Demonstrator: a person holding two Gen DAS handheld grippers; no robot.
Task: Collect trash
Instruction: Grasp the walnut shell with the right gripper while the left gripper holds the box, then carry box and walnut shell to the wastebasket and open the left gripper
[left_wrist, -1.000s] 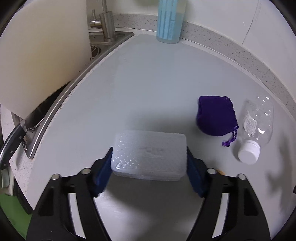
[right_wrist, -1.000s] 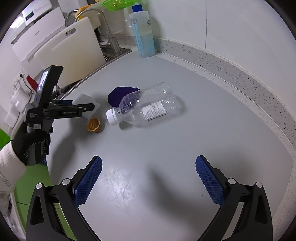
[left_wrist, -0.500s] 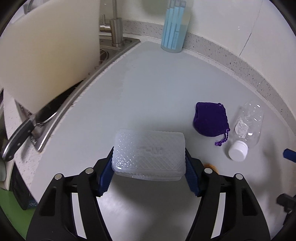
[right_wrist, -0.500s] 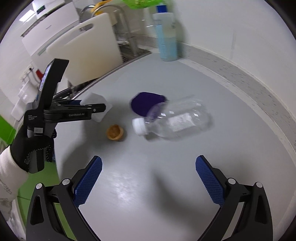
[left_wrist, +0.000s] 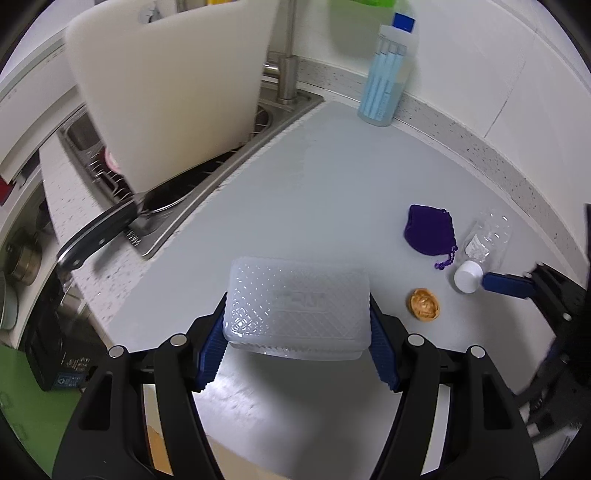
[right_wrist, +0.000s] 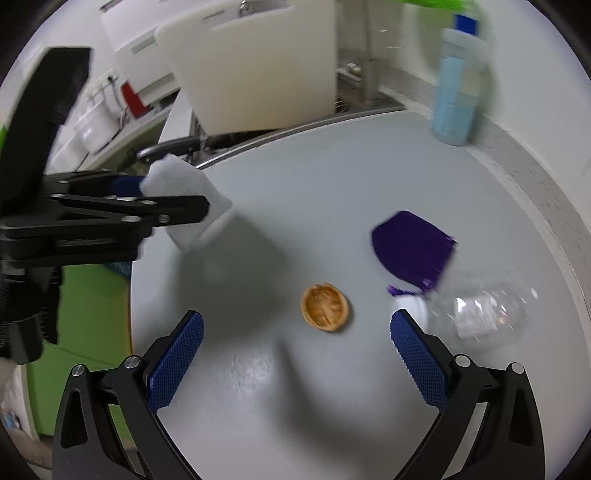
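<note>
My left gripper (left_wrist: 296, 332) is shut on a clear textured plastic box (left_wrist: 297, 306) and holds it above the grey counter (left_wrist: 295, 192); the box shows in the right wrist view (right_wrist: 188, 206) too. My right gripper (right_wrist: 295, 354) is open and empty, low over the counter, just in front of a walnut shell half (right_wrist: 325, 307). The shell also shows in the left wrist view (left_wrist: 424, 305). An empty clear bottle (right_wrist: 480, 314) with a white cap lies beside the right finger (right_wrist: 417, 354). A purple drawstring pouch (right_wrist: 413, 249) lies behind the bottle.
A white cutting board (left_wrist: 166, 85) leans in the sink rack at the left, with a knife (left_wrist: 96, 232) sticking out toward the counter. A blue liquid bottle (left_wrist: 386, 74) stands by the back wall. The counter edge drops off at the left (right_wrist: 131, 280).
My left gripper has lifted the plastic box and drawn back. My right gripper has swung left, from the bottle toward the walnut shell.
</note>
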